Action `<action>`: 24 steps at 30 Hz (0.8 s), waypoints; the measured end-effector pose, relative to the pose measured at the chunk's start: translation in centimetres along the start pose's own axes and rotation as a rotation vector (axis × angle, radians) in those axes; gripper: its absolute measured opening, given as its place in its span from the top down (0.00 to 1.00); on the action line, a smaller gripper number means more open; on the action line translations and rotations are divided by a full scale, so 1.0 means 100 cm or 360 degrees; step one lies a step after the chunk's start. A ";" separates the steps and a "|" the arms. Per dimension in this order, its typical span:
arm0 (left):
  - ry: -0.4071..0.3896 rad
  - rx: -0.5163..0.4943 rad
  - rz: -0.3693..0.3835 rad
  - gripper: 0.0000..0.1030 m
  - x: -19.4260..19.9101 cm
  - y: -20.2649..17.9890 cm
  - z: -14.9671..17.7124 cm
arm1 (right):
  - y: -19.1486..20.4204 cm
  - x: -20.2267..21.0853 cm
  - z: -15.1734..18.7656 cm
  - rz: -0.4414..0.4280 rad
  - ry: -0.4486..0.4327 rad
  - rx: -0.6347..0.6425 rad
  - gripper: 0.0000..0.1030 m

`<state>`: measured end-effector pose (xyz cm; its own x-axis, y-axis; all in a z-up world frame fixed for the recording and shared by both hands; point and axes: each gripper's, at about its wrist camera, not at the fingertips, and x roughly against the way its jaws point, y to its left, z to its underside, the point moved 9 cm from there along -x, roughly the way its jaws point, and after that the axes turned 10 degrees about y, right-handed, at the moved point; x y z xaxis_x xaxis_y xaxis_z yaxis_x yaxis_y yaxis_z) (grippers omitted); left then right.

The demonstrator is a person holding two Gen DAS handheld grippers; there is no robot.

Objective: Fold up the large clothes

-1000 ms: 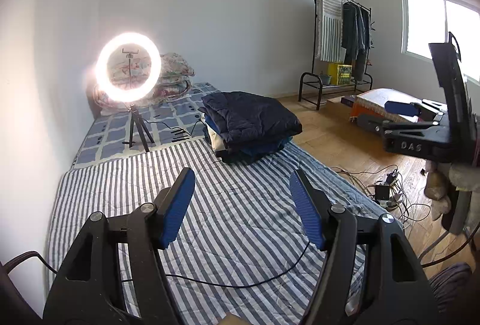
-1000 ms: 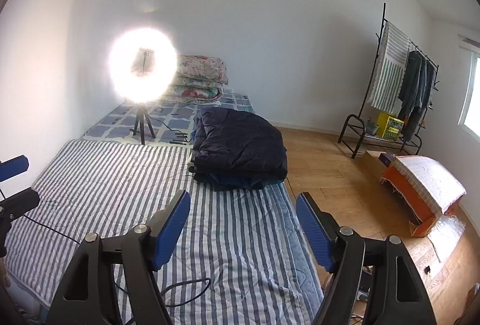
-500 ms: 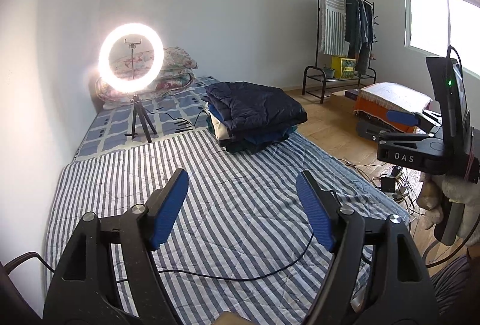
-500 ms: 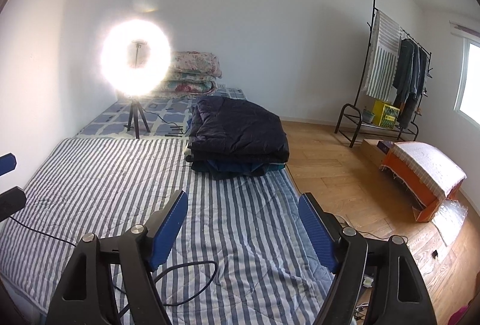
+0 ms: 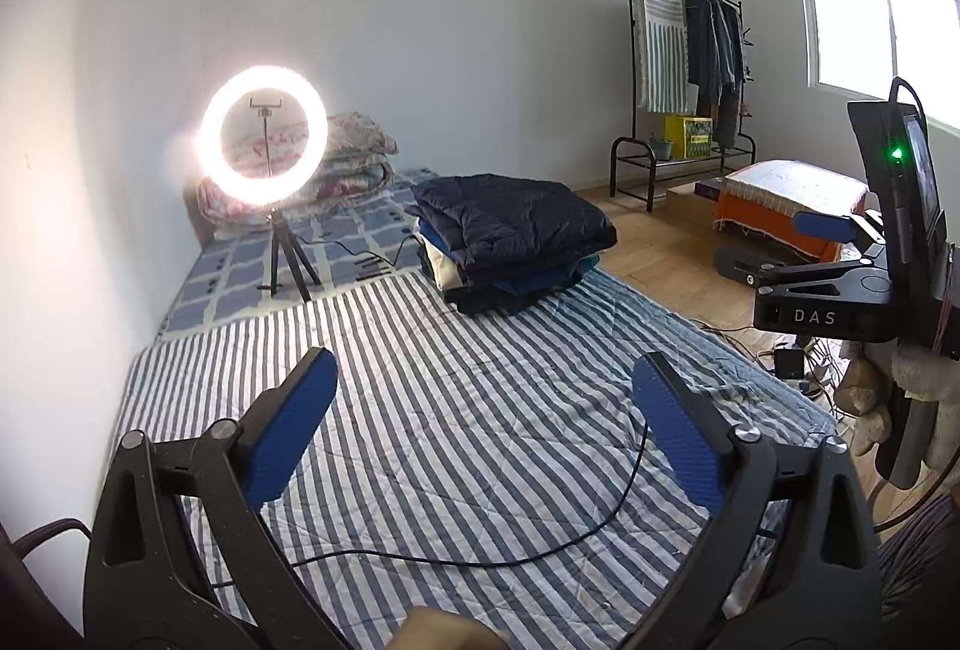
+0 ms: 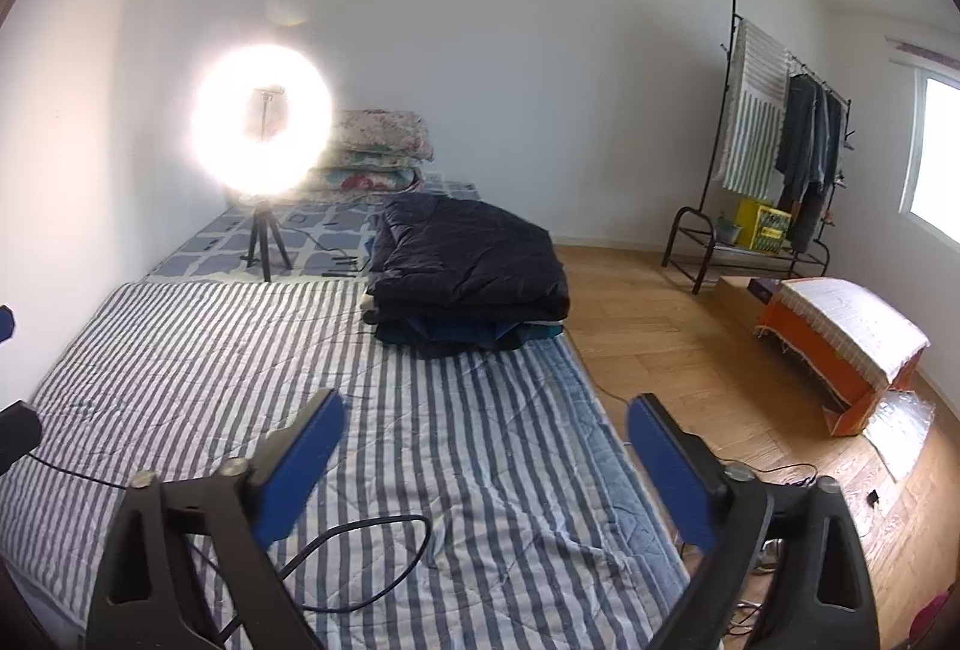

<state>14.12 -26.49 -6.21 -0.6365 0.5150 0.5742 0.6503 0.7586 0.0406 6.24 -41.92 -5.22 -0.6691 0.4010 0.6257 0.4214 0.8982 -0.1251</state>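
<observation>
A stack of folded clothes, topped by a dark navy quilted garment (image 5: 510, 224) (image 6: 468, 260), sits on the far part of a blue-and-white striped mattress (image 5: 456, 410) (image 6: 240, 350). My left gripper (image 5: 483, 410) is open and empty, held above the mattress well short of the stack. My right gripper (image 6: 486, 440) is open and empty, above the mattress near its right edge. The right gripper also shows at the right edge of the left wrist view (image 5: 822, 260).
A lit ring light on a tripod (image 5: 264, 140) (image 6: 261, 122) stands behind the mattress by folded floral quilts (image 6: 378, 152). A black cable (image 5: 480, 548) (image 6: 360, 548) lies across the mattress. A clothes rack (image 6: 774, 140) and an orange box (image 6: 840, 344) stand on the wooden floor to the right.
Both grippers have shifted slightly, so the stack and ring light moved a little in view. Both stay open and empty.
</observation>
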 end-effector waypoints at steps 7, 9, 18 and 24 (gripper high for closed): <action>0.0041 0.0029 -0.0062 0.00 -0.004 0.007 0.002 | -0.011 0.001 0.001 -0.0011 -0.0013 -0.0091 0.00; 0.0057 0.0044 -0.0061 0.00 -0.006 0.009 0.004 | -0.013 0.001 0.001 -0.0011 -0.0018 -0.0105 0.00; 0.0052 0.0031 -0.0106 0.00 -0.003 0.010 0.007 | -0.012 -0.004 0.004 0.0002 -0.0006 -0.0095 0.00; 0.0048 0.0037 -0.0106 0.00 -0.001 0.010 0.007 | -0.011 -0.004 0.004 0.0007 -0.0007 -0.0096 0.00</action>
<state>14.56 -25.55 -6.82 -0.6649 0.4512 0.5953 0.5971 0.7999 0.0607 5.82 -42.99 -5.66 -0.6698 0.4061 0.6216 0.4605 0.8839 -0.0812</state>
